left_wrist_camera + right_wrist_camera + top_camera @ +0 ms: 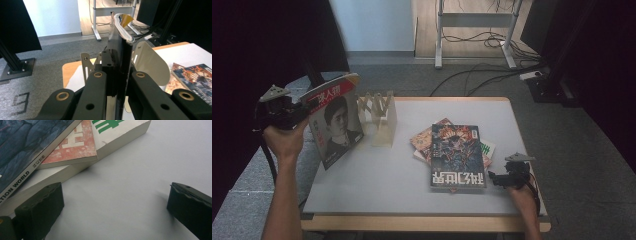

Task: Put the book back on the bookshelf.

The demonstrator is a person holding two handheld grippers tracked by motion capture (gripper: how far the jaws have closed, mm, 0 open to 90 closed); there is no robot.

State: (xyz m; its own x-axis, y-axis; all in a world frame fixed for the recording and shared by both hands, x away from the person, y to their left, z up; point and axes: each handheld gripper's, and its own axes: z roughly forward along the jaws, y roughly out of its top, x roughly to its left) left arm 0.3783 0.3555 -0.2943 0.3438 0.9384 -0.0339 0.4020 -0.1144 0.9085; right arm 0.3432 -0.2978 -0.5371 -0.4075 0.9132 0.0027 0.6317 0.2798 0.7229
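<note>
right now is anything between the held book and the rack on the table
Nothing visible. The left tool is shut on the book, held upright just left of the wooden rack, with open space between them. The stacked books lie well off to the right.

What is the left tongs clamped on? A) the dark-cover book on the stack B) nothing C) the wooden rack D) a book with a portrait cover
D: the left tongs grips the portrait book by its edge, held upright off the table beside the wooden rack.
</note>
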